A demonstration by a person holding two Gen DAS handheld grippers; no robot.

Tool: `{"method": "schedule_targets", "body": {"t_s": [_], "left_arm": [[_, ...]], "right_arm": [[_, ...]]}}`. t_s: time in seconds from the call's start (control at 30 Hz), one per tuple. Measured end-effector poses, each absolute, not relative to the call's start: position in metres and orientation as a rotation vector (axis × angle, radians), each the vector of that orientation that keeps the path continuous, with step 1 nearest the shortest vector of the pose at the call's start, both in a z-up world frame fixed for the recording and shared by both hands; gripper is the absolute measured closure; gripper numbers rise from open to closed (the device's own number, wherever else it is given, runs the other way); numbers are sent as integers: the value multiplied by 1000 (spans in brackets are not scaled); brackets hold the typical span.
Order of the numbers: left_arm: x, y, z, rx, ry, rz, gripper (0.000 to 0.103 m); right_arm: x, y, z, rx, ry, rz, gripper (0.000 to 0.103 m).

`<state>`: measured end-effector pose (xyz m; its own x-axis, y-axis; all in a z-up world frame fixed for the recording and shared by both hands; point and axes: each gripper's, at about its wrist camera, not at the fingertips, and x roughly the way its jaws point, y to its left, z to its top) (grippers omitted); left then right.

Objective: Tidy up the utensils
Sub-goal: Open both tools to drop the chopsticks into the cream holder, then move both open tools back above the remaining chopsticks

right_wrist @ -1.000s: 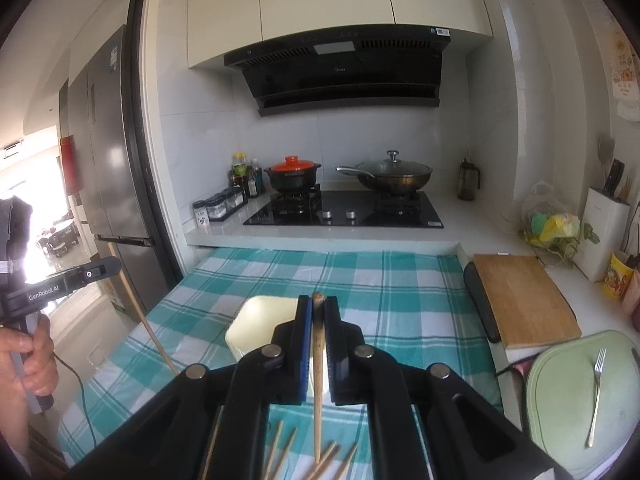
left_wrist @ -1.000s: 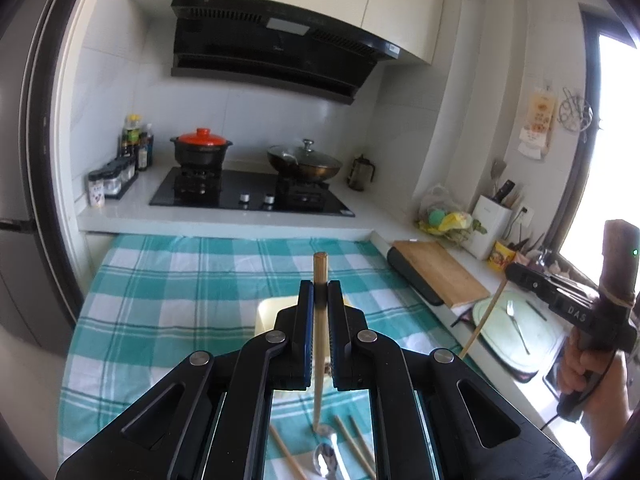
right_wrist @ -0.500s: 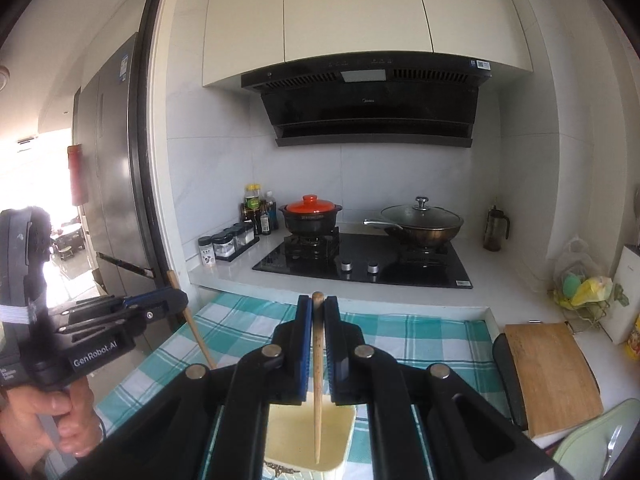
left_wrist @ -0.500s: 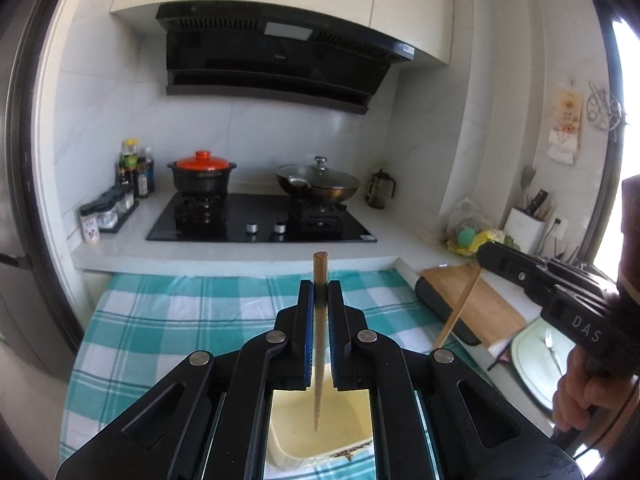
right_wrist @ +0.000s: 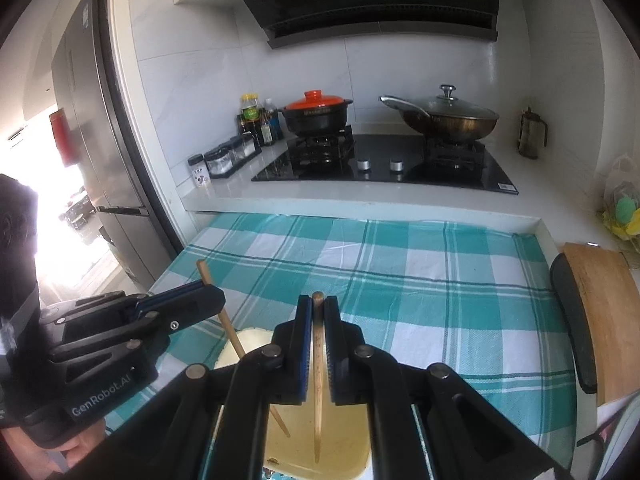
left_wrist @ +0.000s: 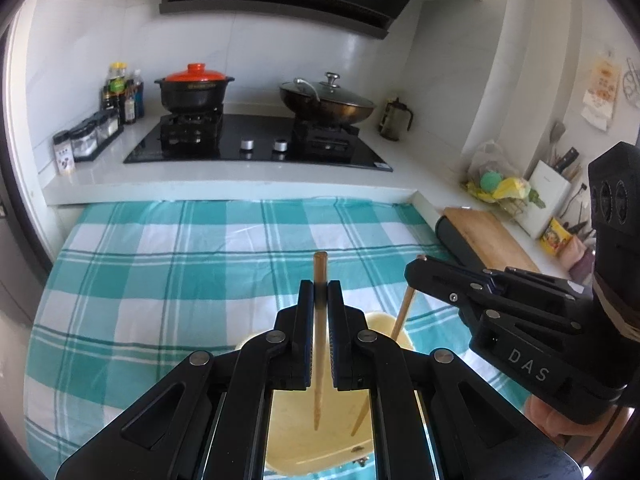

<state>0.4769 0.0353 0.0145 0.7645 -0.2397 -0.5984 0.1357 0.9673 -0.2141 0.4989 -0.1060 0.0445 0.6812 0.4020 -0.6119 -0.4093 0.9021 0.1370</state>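
Note:
My left gripper [left_wrist: 320, 286] is shut on a wooden chopstick [left_wrist: 318, 392] held upright, its tip hanging inside a cream container [left_wrist: 384, 320] on the checked cloth. In the left wrist view my right gripper [left_wrist: 416, 270] comes in close from the right, and its own chopstick [left_wrist: 402, 316] slants into the same container. The right wrist view shows my right gripper [right_wrist: 318, 304] shut on that chopstick [right_wrist: 318, 420], tip down in the container [right_wrist: 248, 340]. There the left gripper [right_wrist: 212, 294] sits at the left with its chopstick [right_wrist: 230, 328].
A teal checked cloth [left_wrist: 180, 272] covers the table. Behind it a raised counter carries a black hob [left_wrist: 256, 140], a red-lidded pot [left_wrist: 194, 88], a lidded wok [left_wrist: 328, 100] and spice jars [left_wrist: 88, 136]. A wooden cutting board [right_wrist: 600, 312] lies at the right, a fridge [right_wrist: 100, 120] at the left.
Both grippers moved forward and down and drew close together over the cream container. The chopstick tips now hang inside it. The loose utensils on the cloth have left view.

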Motion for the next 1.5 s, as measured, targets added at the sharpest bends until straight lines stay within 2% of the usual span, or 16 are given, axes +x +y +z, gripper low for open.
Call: {"method": "schedule_targets", "body": {"t_s": [0.13, 0.2, 0.23, 0.27, 0.3, 0.4, 0.47, 0.53, 0.67, 0.87, 1.07, 1.3, 1.4, 1.47, 1.5], "left_arm": [[483, 32, 8, -168, 691, -221, 98], [482, 34, 9, -183, 696, -210, 89], [480, 36, 11, -191, 694, -204, 79], [476, 38, 14, -195, 690, -198, 72], [471, 40, 19, -196, 682, -196, 70], [447, 48, 34, -175, 660, -201, 66], [421, 51, 43, -132, 651, -194, 50], [388, 54, 45, -80, 650, -182, 41], [319, 62, 25, -24, 697, -156, 28], [227, 68, -39, -51, 747, -115, 27], [176, 50, -90, -112, 772, -79, 27], [154, 33, -107, -92, 752, -90, 27], [150, 33, -108, -105, 743, -90, 23], [148, 33, -107, -111, 734, -84, 20], [148, 34, -106, -112, 729, -78, 19]], "right_arm": [[506, -104, 34, -15, 700, 449, 96], [506, -104, 33, -11, 692, 441, 92], [505, -104, 35, -10, 692, 436, 82], [503, -105, 38, -7, 687, 432, 76], [499, -108, 44, 0, 673, 429, 69], [481, -117, 65, -2, 618, 427, 69], [460, -125, 80, -21, 580, 427, 68], [434, -132, 91, -61, 548, 423, 62], [373, -153, 89, -101, 535, 421, 59], [275, -181, 28, -184, 598, 331, 59], [191, -198, -34, -175, 628, 225, 59], [140, -207, -79, -125, 661, 165, 59], [134, -206, -89, -132, 676, 147, 59], [132, -206, -91, -131, 669, 129, 55], [132, -206, -92, -129, 667, 121, 45]]}}
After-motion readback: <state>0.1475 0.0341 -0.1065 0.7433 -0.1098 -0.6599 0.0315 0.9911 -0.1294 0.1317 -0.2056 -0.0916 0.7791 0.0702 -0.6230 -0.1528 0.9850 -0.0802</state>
